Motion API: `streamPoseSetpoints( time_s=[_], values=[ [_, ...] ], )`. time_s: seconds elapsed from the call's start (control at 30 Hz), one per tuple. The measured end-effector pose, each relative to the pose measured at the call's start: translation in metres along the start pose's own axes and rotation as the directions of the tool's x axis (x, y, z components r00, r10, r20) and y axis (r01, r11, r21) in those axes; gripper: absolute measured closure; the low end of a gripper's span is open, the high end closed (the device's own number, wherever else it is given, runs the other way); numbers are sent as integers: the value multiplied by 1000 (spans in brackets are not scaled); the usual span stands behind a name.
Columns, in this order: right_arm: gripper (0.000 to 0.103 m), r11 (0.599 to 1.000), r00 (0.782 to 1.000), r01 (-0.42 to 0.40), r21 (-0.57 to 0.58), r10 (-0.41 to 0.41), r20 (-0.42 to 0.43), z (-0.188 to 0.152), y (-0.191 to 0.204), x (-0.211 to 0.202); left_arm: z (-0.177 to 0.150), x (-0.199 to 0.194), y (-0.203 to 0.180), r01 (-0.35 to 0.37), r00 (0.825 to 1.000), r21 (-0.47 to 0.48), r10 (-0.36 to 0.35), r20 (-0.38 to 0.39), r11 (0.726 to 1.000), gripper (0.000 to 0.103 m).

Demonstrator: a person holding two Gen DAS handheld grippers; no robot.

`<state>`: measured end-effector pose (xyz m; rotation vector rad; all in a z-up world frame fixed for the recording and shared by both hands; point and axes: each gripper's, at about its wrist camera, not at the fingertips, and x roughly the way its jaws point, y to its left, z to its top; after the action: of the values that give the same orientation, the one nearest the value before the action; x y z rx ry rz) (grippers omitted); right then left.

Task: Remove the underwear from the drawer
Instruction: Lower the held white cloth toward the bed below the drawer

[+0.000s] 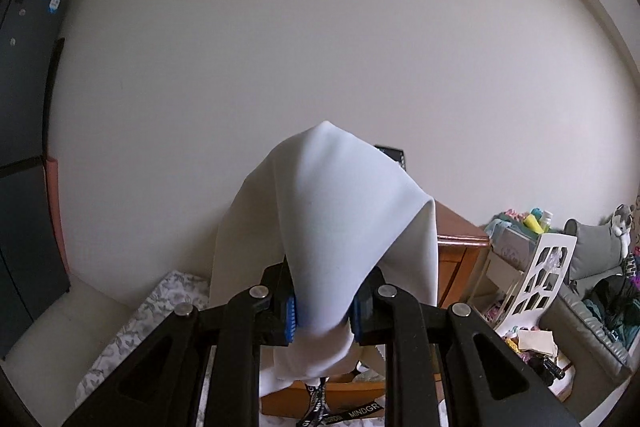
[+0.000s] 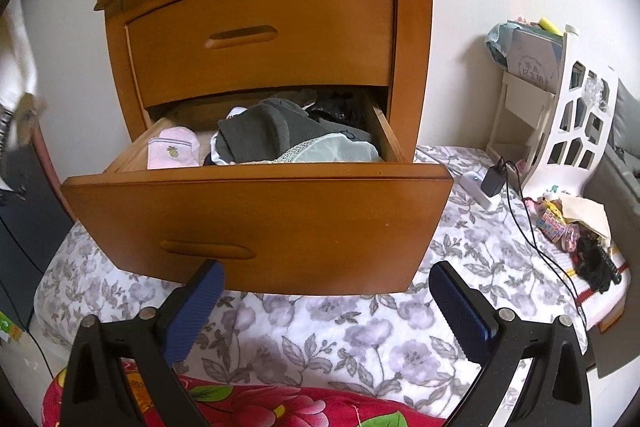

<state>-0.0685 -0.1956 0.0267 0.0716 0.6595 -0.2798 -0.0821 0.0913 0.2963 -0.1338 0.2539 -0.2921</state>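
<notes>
Hanging from the left gripper, a piece of white underwear is being held clear of the furniture, its jaws clamped on the cloth, which is draping forward over the blue pads and trailing below them. A pale wall is filling most of the left wrist view, with the corner of a wooden nightstand showing behind the cloth and a white rack standing further right.

In the right wrist view, the right gripper is being held in front of the lower drawer, its jaws standing wide apart with nothing between them. The lower drawer is shown pulled out and is being seen from above its front panel; inside are lying a pink folded garment at the left, a dark grey garment in the middle, and a pale green lace-edged garment at the right. The upper drawer is shown closed. A flowered bedsheet is lying beneath the nightstand, and a black charger with its cable is resting on it, near the white rack.
</notes>
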Motion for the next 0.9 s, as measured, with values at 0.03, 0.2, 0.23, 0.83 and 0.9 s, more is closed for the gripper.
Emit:
streamPoseSetpoints(
  time_s=[0.03,0.2,0.23,0.83,0.9],
  values=[
    [0,1000,1000,1,2,-1,-1,0,0,0,0,-4,-1,-3,1000,10,3,4,1000,82],
    [0,1000,1000,6,1,-6,4,0,-1,-1,-12,-4,-7,3,999,47,-1,-32,999,82],
    [0,1000,1000,7,1,-7,6,0,0,-2,-16,0,-8,8,999,48,-6,-49,999,82],
    [0,1000,1000,6,18,-6,11,-1,-5,-4,-193,127,-38,57,827,24,-34,-561,998,82],
    [0,1000,1000,6,18,-7,12,-1,-4,-4,-210,139,-39,54,802,28,-27,-596,998,82]
  ],
)
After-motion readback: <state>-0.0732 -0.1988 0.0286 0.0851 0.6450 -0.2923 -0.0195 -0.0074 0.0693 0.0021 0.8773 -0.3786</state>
